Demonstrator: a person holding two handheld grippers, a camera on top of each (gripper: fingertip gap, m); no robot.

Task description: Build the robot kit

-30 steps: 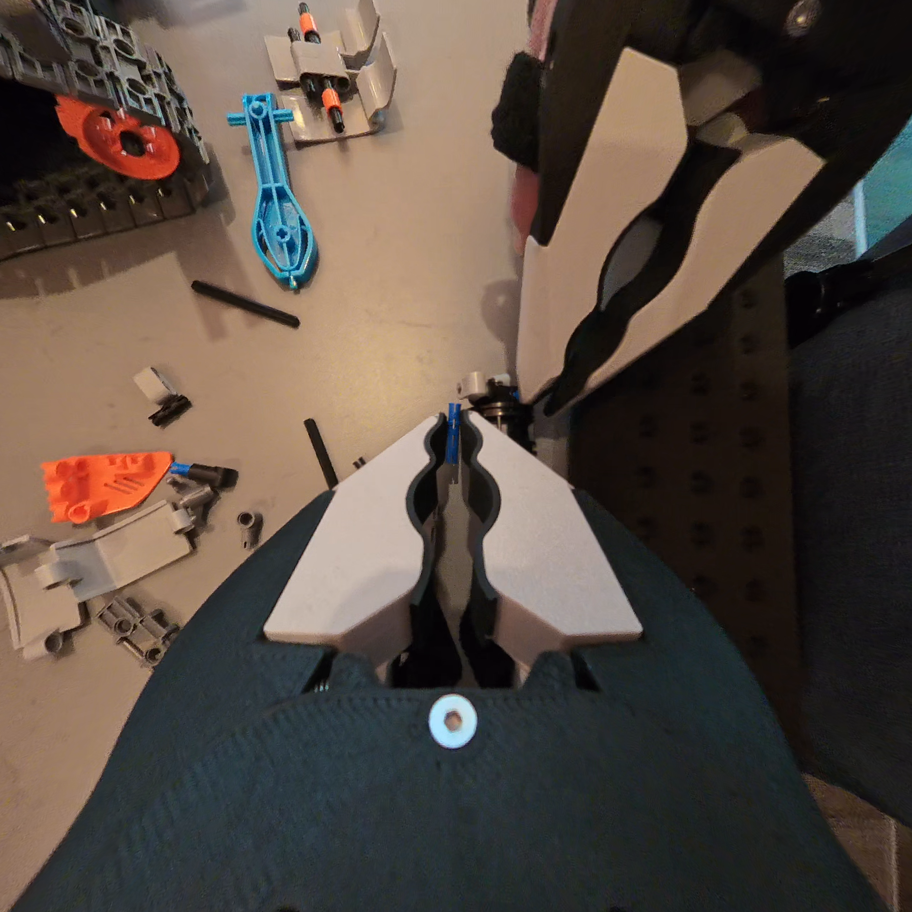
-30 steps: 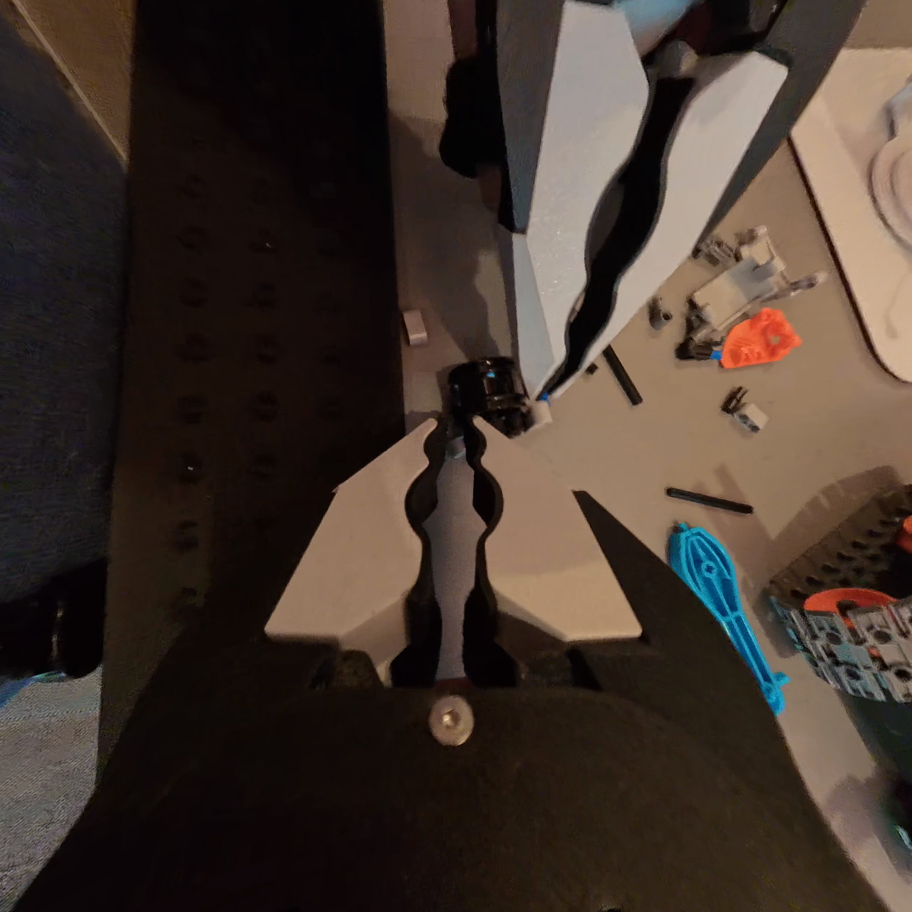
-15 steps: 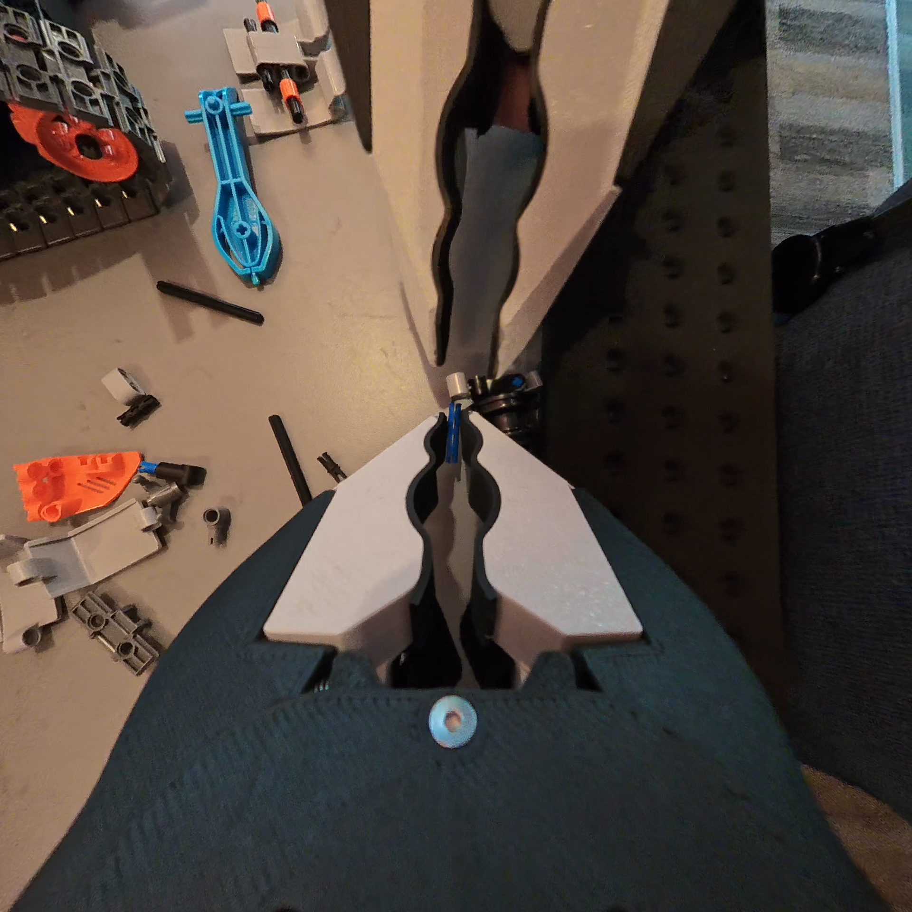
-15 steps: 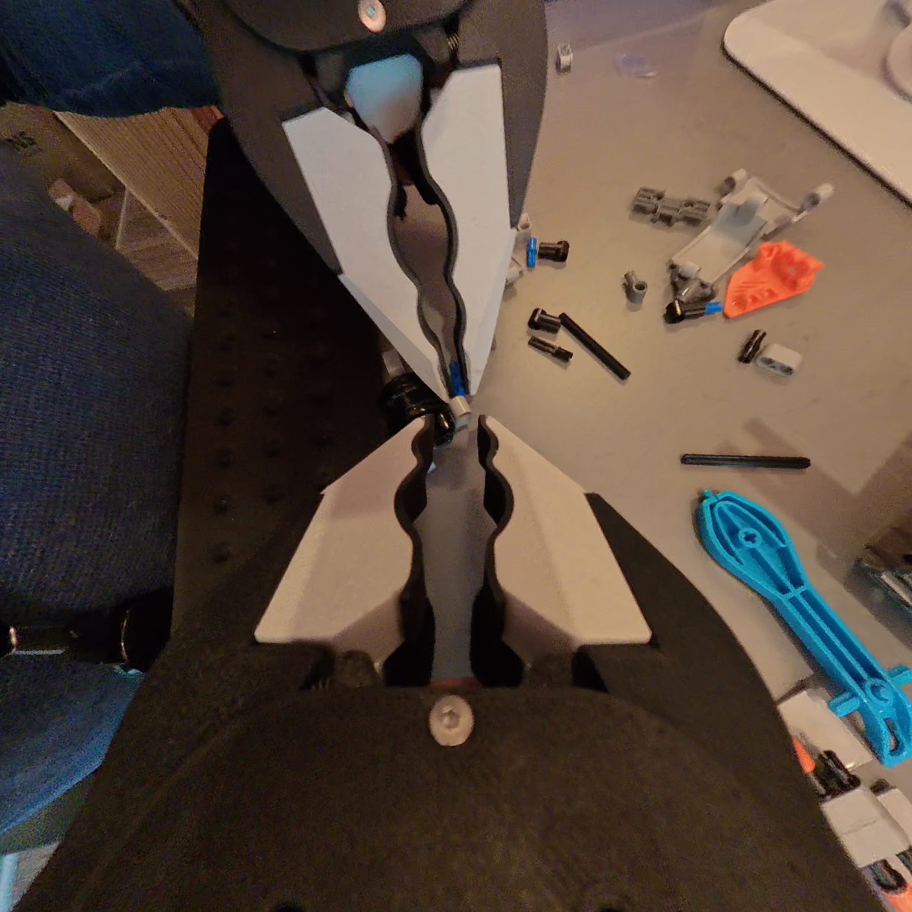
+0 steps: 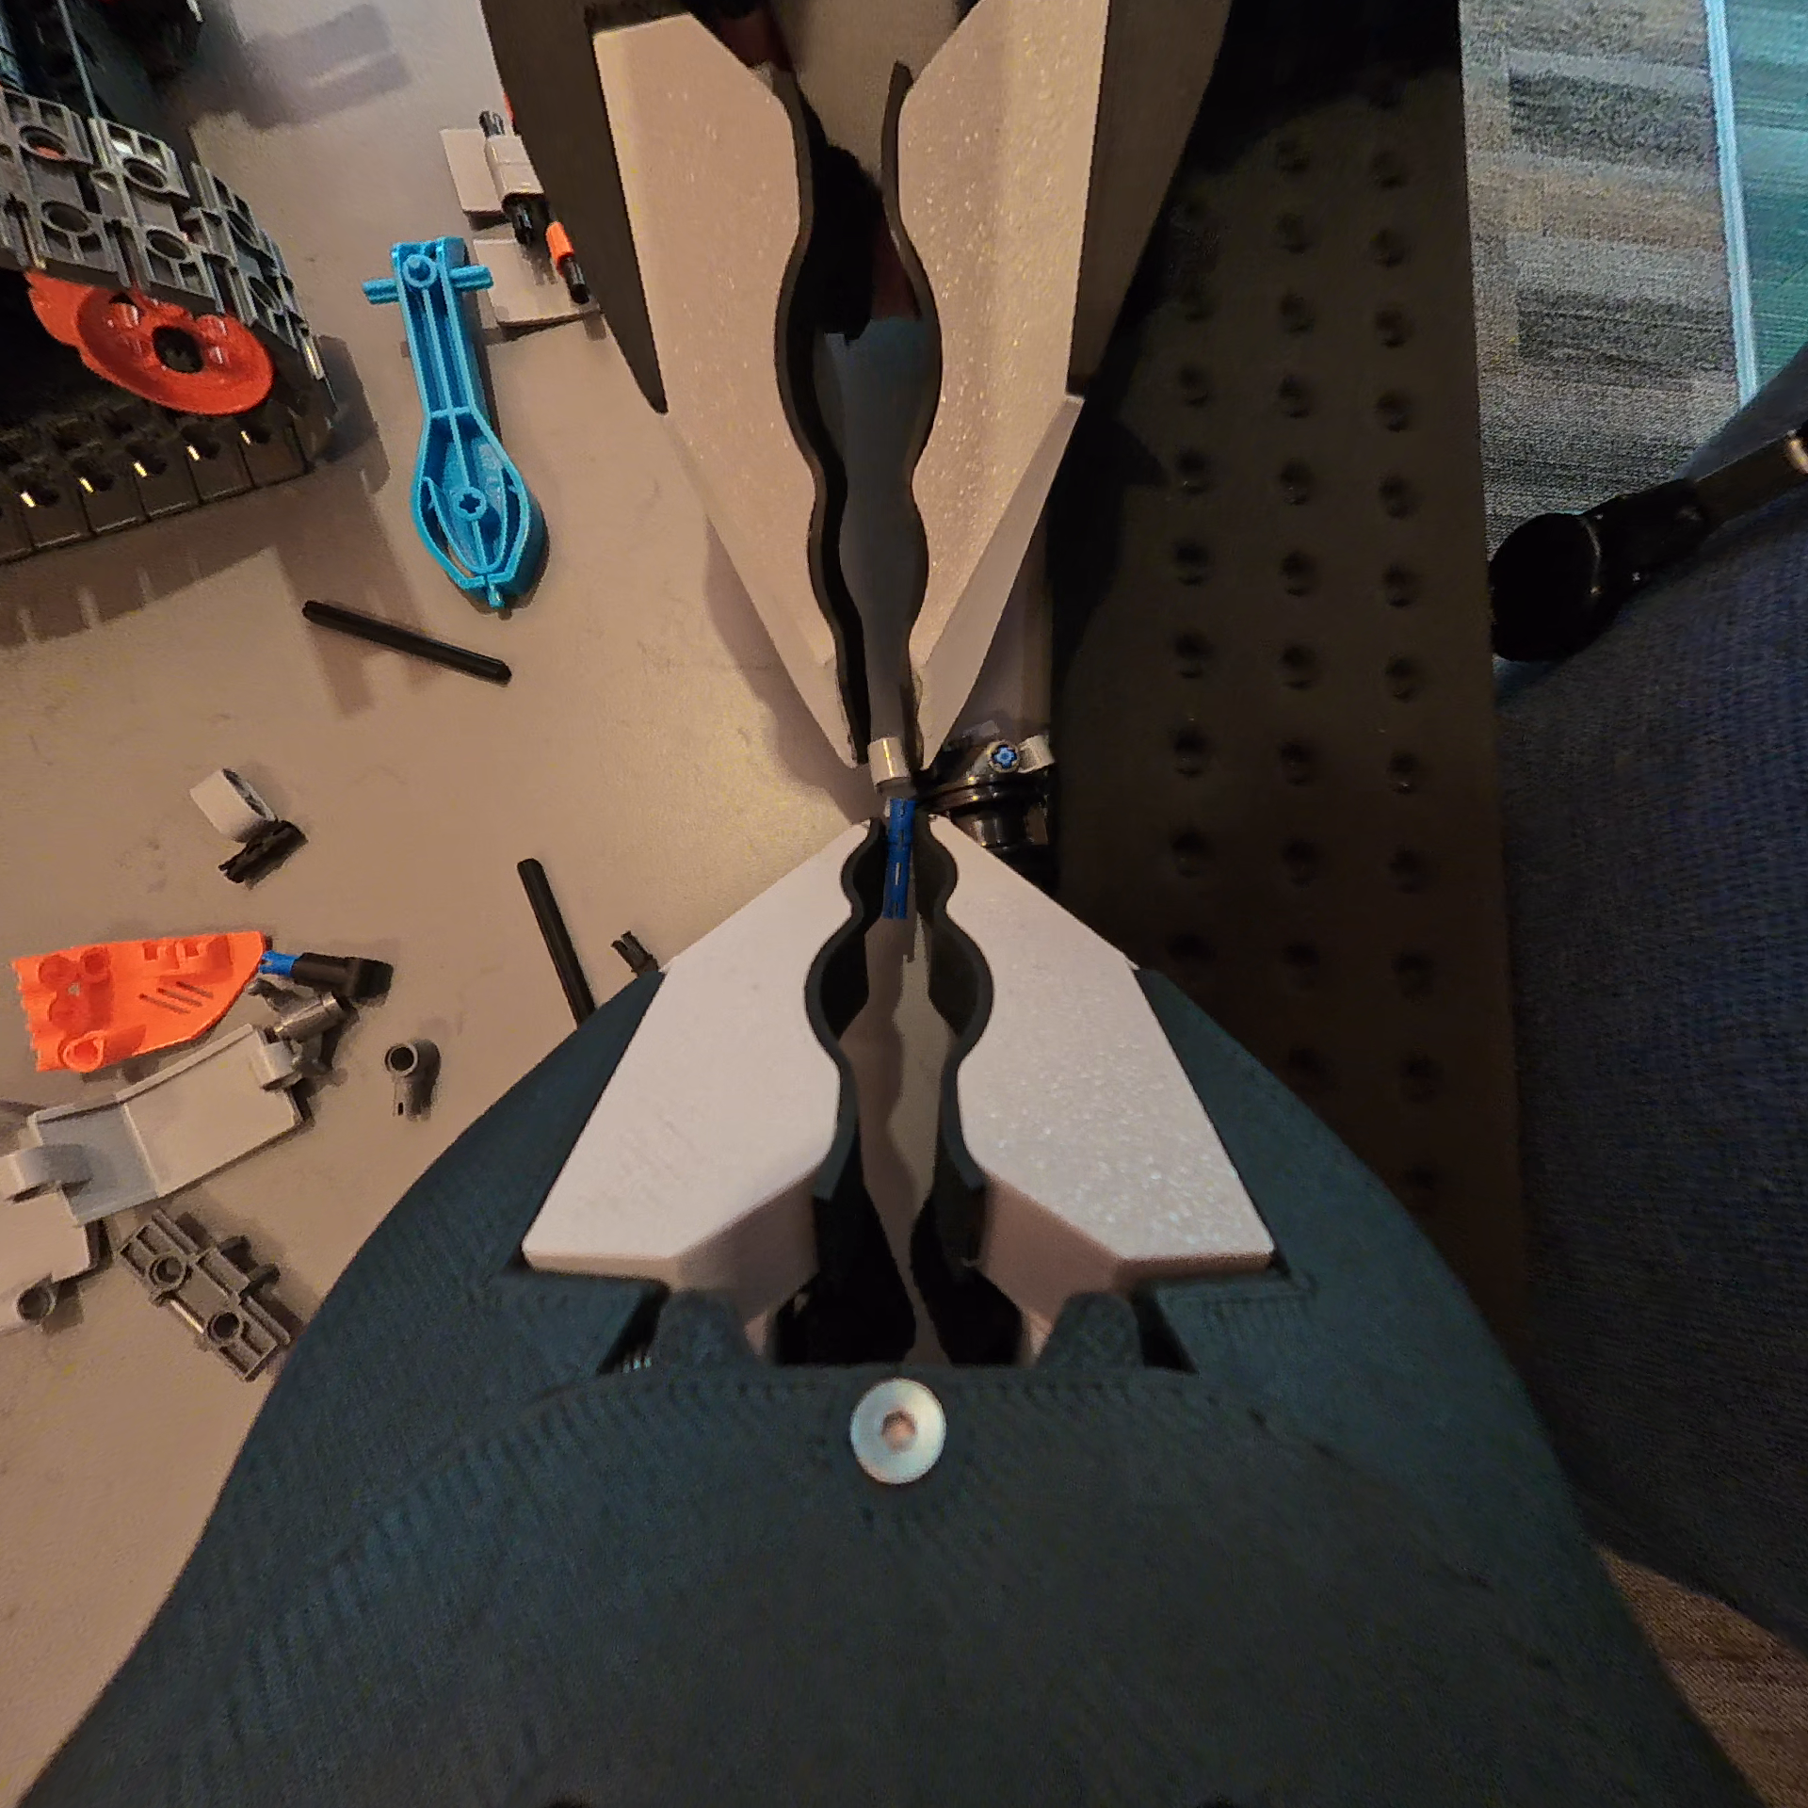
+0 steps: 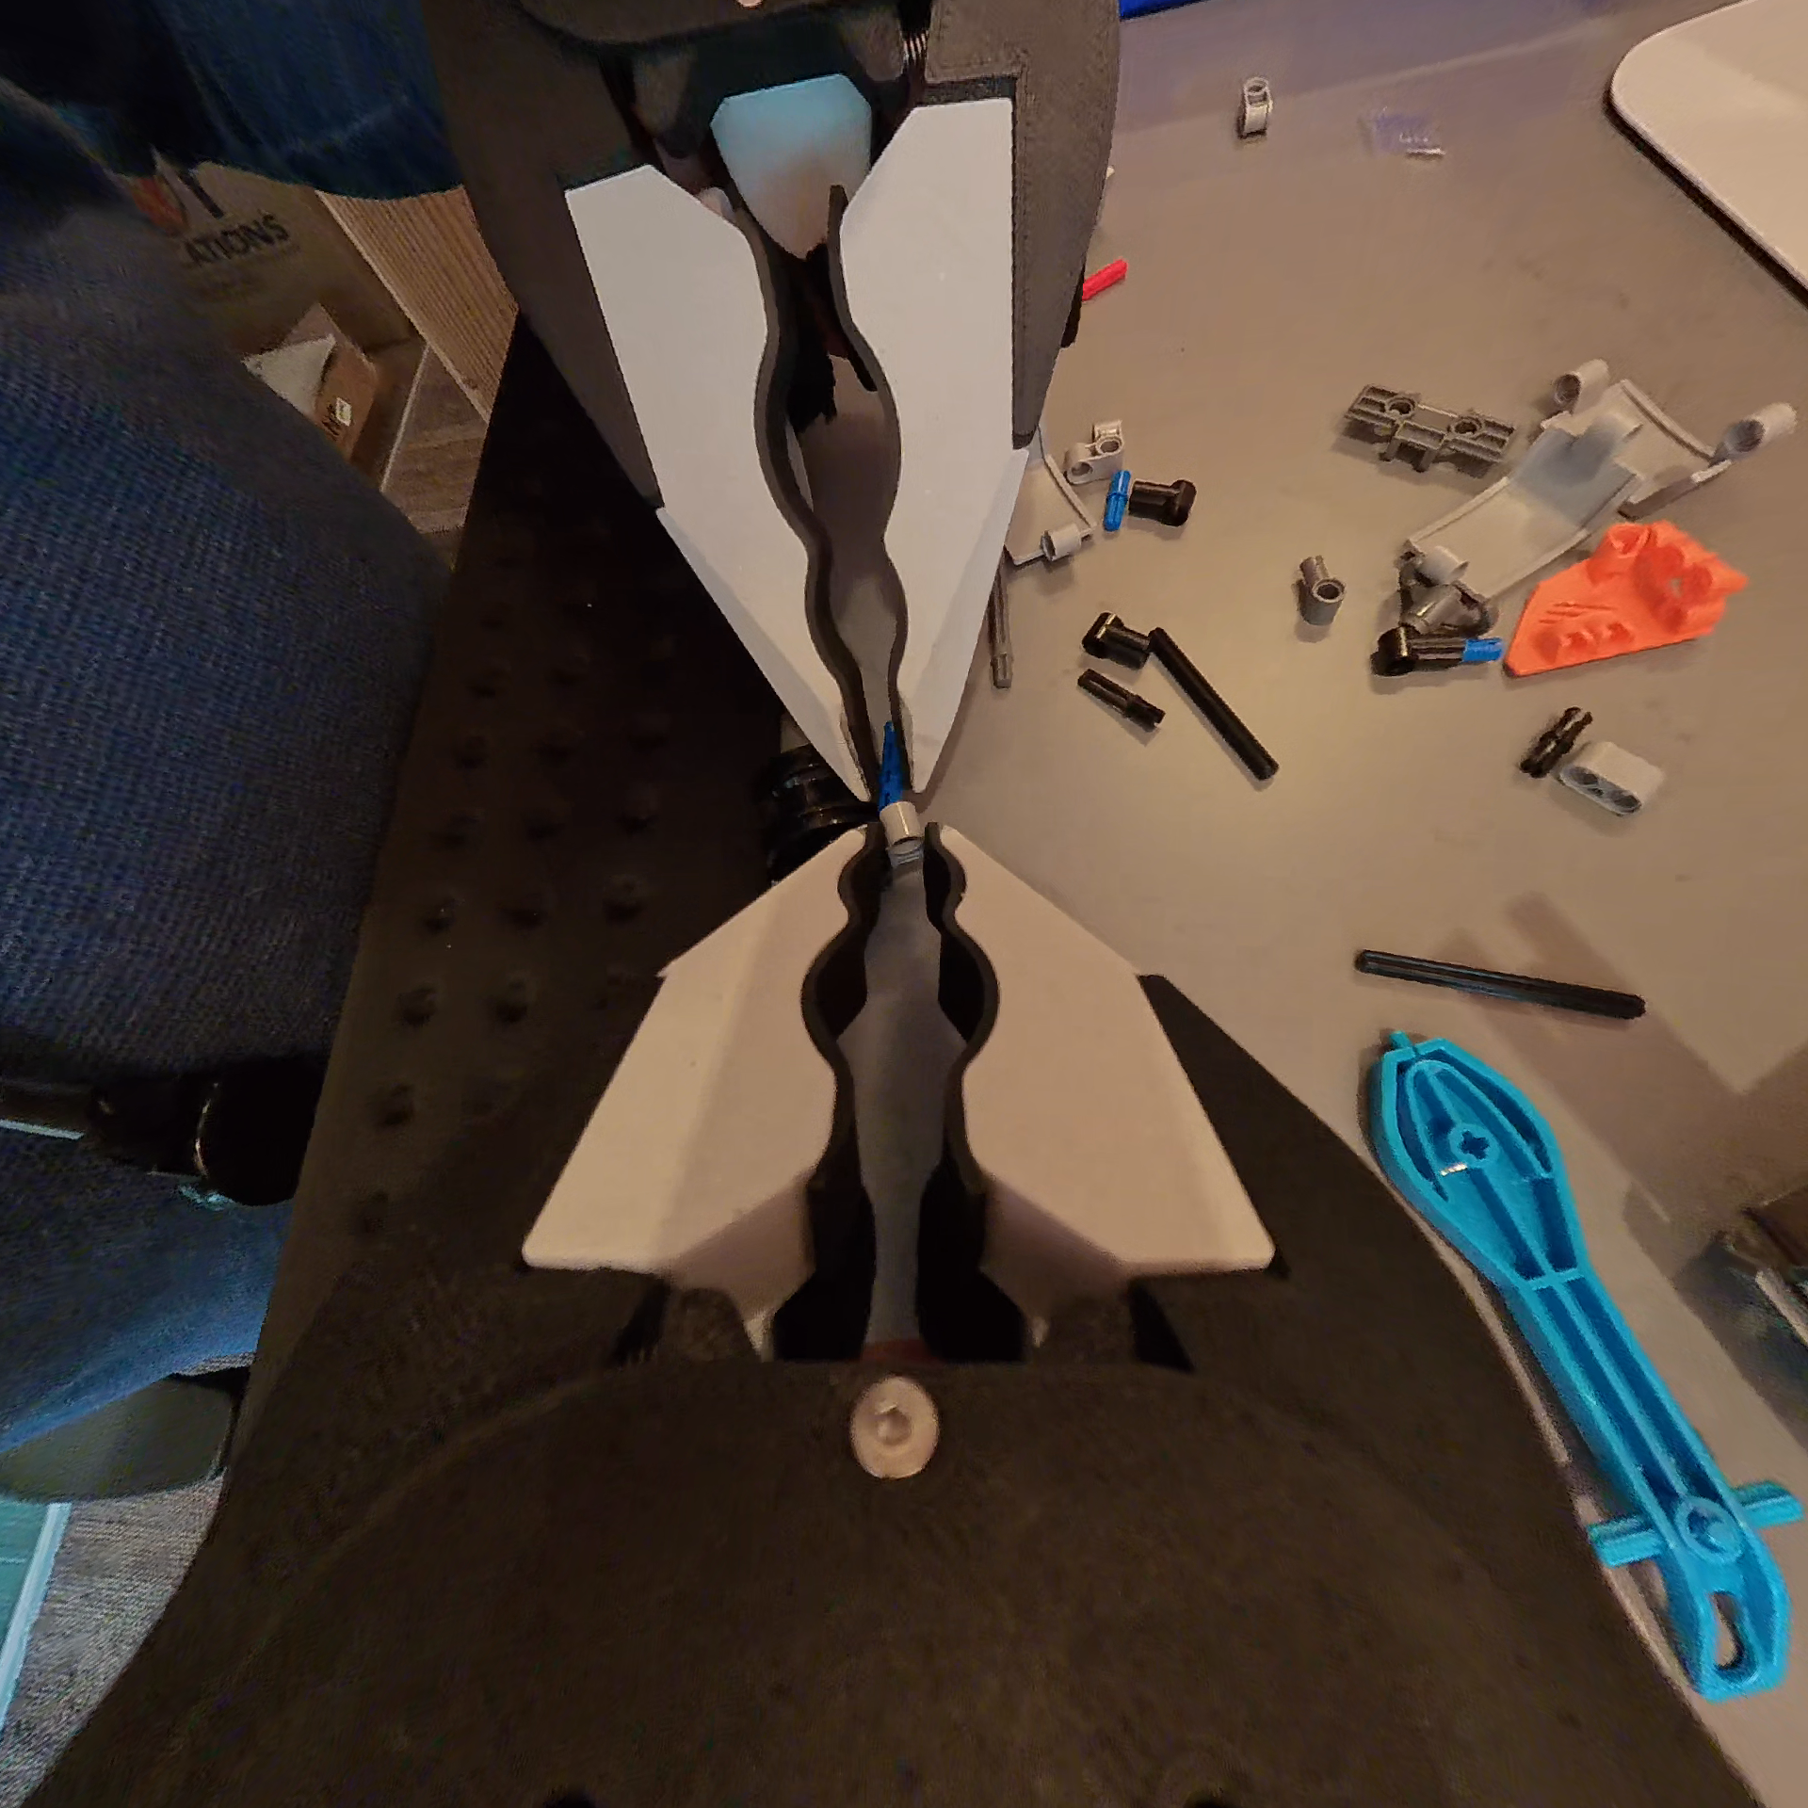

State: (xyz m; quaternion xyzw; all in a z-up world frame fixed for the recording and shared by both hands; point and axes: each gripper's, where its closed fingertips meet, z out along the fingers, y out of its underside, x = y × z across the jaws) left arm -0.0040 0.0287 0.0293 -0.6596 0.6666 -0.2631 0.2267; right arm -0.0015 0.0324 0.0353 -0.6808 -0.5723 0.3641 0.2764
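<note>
Left gripper (image 5: 898, 843): fingers clenched on a blue pin (image 5: 896, 861), tip pointing to 12 o'clock.
Right gripper (image 6: 901, 837): fingers clenched on a small grey sleeve (image 6: 899, 820), meeting the pin tip to tip.
Black wheel (image 5: 998, 797): at 3 o'clock, just beside.
Blue tool (image 5: 462, 430): at 10 o'clock on the grey table (image 5: 636, 704).

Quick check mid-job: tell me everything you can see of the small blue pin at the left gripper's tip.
The small blue plastic pin is thin, short and ridged along its length. It sits pinched between the tips of the left gripper, whose jaws are shut on it, in line with them and pointing forward. Its free end meets a small light grey plastic bush held at the tips of the right gripper, directly opposite. Whether the pin has entered the bush cannot be told. It is off the grey tabletop.
</note>
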